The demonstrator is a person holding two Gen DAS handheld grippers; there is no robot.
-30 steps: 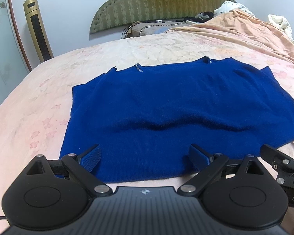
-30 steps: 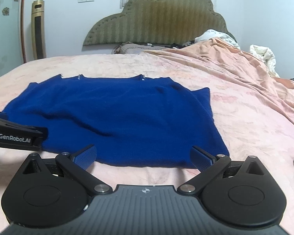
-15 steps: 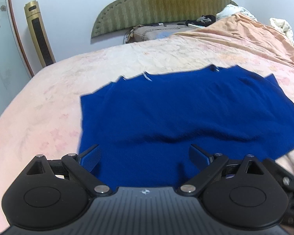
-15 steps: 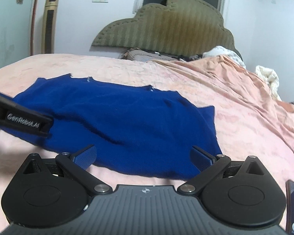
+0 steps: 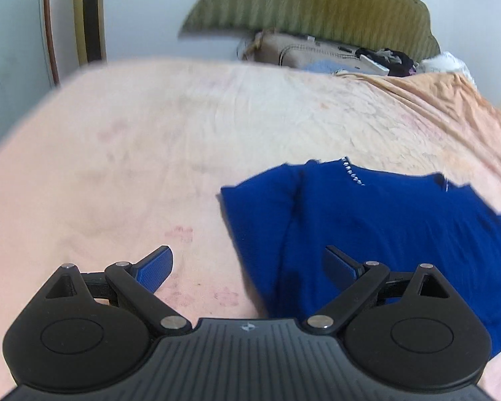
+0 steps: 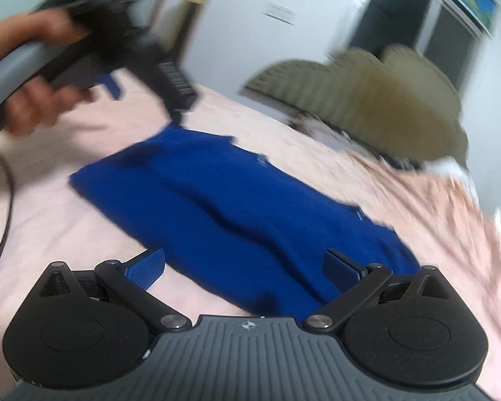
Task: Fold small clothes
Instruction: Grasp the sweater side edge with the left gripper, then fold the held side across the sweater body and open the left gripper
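One blue sweater (image 5: pixel 384 234) in front of me, spread flat on the pink bedsheet (image 5: pixel 150 153), its neckline toward the headboard (image 5: pixel 317 3) end of the bed. From my left camera I see one folded-over strip along its left side and a row of small sparkly studs at the collar. My left gripper (image 5: pixel 247 265) has its two blue-padded fingers wide apart, holding nothing, one pad over bare sheet, the other over the sweater. My right gripper (image 6: pixel 245 264) is spread too, empty, poised over the near hem. The right view is blurred; one hand (image 6: pixel 33 77) grips the other tool's handle above the sweater's far corner.
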